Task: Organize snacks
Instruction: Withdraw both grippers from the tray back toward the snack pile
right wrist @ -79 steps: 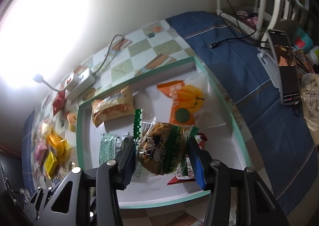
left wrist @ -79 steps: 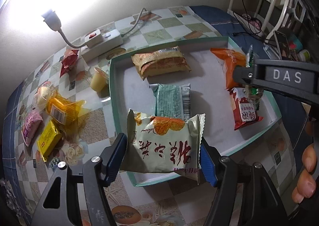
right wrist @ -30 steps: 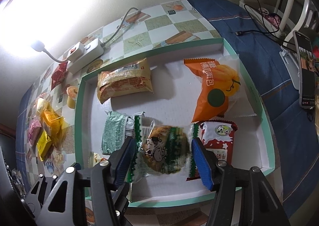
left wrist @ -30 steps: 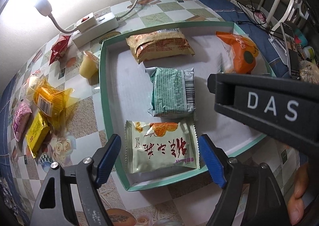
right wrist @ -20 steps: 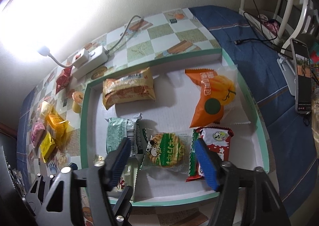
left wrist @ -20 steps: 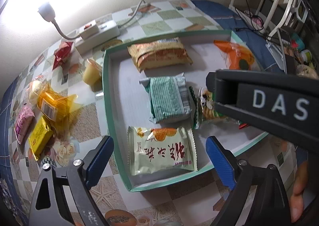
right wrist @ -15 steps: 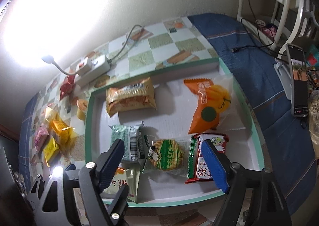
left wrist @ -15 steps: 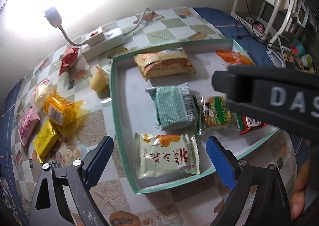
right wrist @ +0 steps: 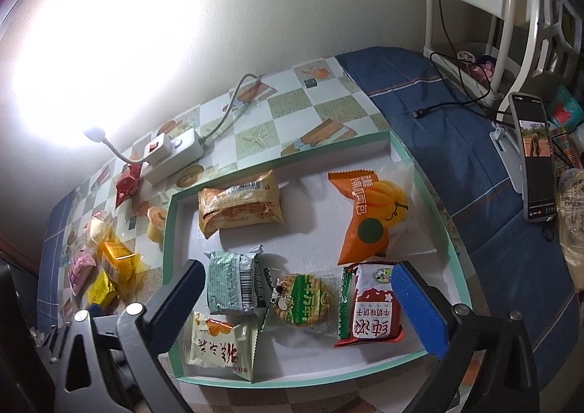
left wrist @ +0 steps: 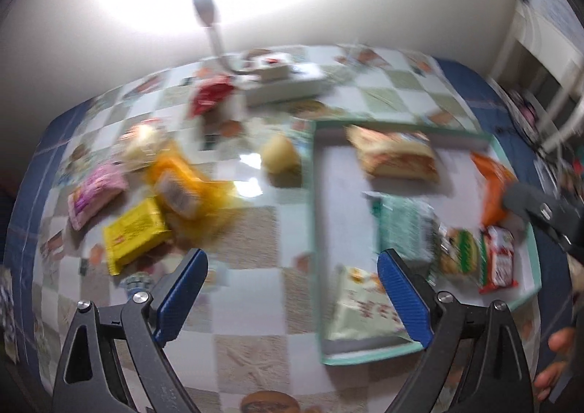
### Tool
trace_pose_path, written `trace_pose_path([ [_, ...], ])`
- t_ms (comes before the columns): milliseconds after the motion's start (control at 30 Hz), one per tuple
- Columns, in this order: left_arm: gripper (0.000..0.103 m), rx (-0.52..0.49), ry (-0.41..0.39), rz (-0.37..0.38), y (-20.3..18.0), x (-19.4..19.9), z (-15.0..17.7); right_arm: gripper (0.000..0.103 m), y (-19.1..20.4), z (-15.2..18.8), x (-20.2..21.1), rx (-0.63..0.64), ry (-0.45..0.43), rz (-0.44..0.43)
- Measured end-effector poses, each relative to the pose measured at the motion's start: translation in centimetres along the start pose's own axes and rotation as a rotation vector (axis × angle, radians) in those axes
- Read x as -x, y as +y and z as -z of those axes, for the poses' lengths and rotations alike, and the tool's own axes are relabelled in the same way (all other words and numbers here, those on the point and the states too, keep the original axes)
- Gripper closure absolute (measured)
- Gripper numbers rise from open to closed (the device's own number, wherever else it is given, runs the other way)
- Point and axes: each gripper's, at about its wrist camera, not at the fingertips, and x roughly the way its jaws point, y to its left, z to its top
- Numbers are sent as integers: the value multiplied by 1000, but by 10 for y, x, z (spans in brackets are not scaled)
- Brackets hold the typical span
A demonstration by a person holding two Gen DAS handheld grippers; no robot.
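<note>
Both claws released, nothing between jaws; right claw [right wrist: 295,303] just opened wide above tray [right wrist: 452,252], round biscuit pack [right wrist: 301,298] lying inside. Left claw [left wrist: 292,298] over desk [left wrist: 255,238]. Yellow packet [left wrist: 135,234] loose on desk: light, crinkly, crushable; judge gentle pinch across flat sides.

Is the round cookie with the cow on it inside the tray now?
Inside. The cookie packet lies flat on the tray floor, between two other packets.
</note>
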Motion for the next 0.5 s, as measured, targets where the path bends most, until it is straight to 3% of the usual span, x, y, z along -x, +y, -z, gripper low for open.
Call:
trace_pose_path([
  [500, 9, 410, -37, -180, 148, 4, -2, 0, 50, 12, -9, 124, 32, -31],
])
